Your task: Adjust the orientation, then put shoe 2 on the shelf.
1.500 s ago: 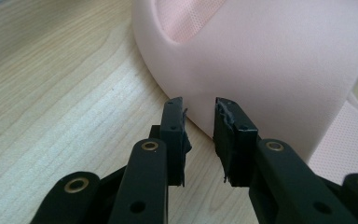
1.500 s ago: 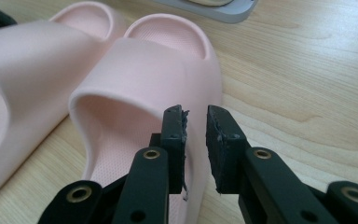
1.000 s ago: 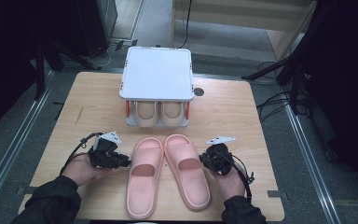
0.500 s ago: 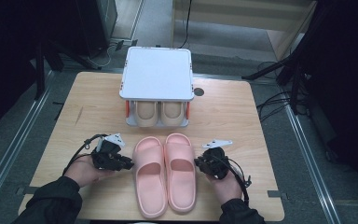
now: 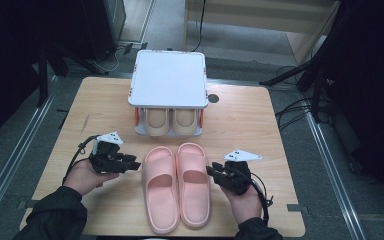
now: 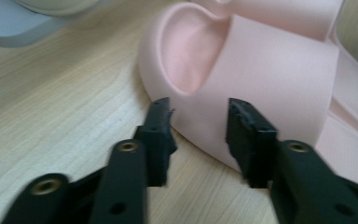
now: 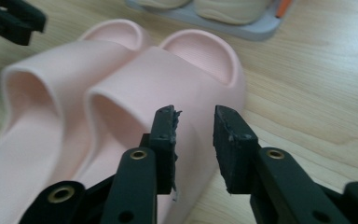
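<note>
Pink slippers (image 5: 177, 187) lie side by side at table centre-front. Left gripper (image 5: 130, 164) beside left slipper, jaws spread, nothing held. Right gripper (image 5: 214, 171) beside right slipper, jaws spread, empty. Behind: white shoe rack (image 5: 169, 80) holding beige slippers (image 5: 171, 121). Wooden table (image 5: 245, 120); grey floor, cables around.

A: State of the left gripper (image 6: 199, 112)?
B: Jaws apart, nothing between the pads. Tips sit just beside the pink slipper (image 6: 261, 65), at the outer side of its strap.

A: Surroundings?
B: Wooden table (image 6: 51, 107). A grey rack base (image 6: 9, 30) at upper left.
</note>
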The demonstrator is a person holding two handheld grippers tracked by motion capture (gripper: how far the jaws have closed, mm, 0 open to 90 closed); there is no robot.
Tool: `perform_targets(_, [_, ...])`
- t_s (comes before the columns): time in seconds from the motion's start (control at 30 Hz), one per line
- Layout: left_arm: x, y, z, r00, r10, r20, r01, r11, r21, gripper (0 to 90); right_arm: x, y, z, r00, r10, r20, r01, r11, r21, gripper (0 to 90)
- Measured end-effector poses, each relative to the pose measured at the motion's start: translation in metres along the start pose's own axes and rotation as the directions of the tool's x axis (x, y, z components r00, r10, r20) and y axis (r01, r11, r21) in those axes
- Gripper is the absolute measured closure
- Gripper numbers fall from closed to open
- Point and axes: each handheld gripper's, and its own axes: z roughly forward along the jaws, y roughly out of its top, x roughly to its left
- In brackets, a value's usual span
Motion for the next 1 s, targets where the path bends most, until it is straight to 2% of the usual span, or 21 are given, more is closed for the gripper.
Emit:
perform_targets(0.03, [0.000,0.000,0.000,1.0000,0.000,0.000,0.000,1.0000,0.000,55.7,0.000,0.000,0.000,1.0000,0.000,0.000,0.000,1.000,0.000,68.8])
perform_targets(0.07, [0.002,0.003,-0.003,0.9999,-0.012,-0.005,0.012,0.9999,-0.013,54.7,0.008,-0.001,-0.003,0.9996,-0.010,-0.025,0.010,1.000,-0.009,66.7])
perform_targets(0.13, [0.003,0.004,-0.005,0.9998,-0.021,-0.002,0.021,0.9996,-0.020,54.6,0.012,-0.002,-0.003,0.9992,-0.016,-0.037,0.016,1.000,-0.013,65.4])
perform_targets(0.17, [0.005,0.007,-0.007,0.9997,-0.024,-0.002,0.024,0.9993,-0.028,54.8,0.022,-0.003,-0.004,0.9983,-0.031,-0.049,0.030,0.999,-0.023,62.7])
perform_targets(0.2, [0.005,0.007,-0.007,0.9997,-0.024,-0.002,0.024,0.9993,-0.028,54.9,0.022,-0.003,-0.004,0.9983,-0.031,-0.049,0.030,0.999,-0.023,62.7])
perform_targets(0.27, [0.008,0.008,-0.007,0.9995,-0.029,-0.011,0.029,0.9994,-0.021,54.8,0.038,-0.006,-0.003,0.9953,-0.063,-0.074,0.060,0.998,-0.033,57.4])
perform_targets(0.4, [0.009,0.008,-0.008,0.9992,-0.033,-0.021,0.032,0.9992,-0.022,54.0,0.051,-0.011,0.001,0.9909,-0.073,-0.113,0.070,0.997,-0.030,54.2])
perform_targets(0.5, [0.009,0.008,-0.009,0.9993,-0.031,-0.023,0.030,0.9993,-0.023,53.6,0.055,-0.013,0.004,0.9896,-0.084,-0.117,0.082,0.996,-0.023,51.7])
perform_targets(0.53, [0.010,0.007,-0.010,0.9992,-0.031,-0.026,0.031,0.9992,-0.024,53.3,0.060,-0.015,0.006,0.9893,-0.091,-0.114,0.089,0.996,-0.015,46.9])
perform_targets(0.57, [0.010,0.007,-0.010,0.9992,-0.031,-0.026,0.031,0.9992,-0.024,53.0,0.060,-0.015,0.006,0.9893,-0.091,-0.114,0.089,0.996,-0.015,46.9])
perform_targets(0.63, [0.011,0.008,-0.010,0.9990,-0.032,-0.031,0.031,0.9992,-0.025,52.9,0.064,-0.018,0.010,0.9890,-0.111,-0.098,0.110,0.994,-0.016,40.1])
perform_targets(0.83, [0.013,0.011,-0.010,0.9991,-0.033,-0.027,0.032,0.9990,-0.030,53.1,0.069,-0.022,0.020,0.9873,-0.108,-0.117,0.109,0.994,0.005,38.7])
perform_targets(1.0, [0.014,0.012,-0.010,0.9991,-0.032,-0.030,0.031,0.9991,-0.029,53.1,0.073,-0.025,0.028,0.9886,-0.103,-0.109,0.106,0.994,0.018,37.3])
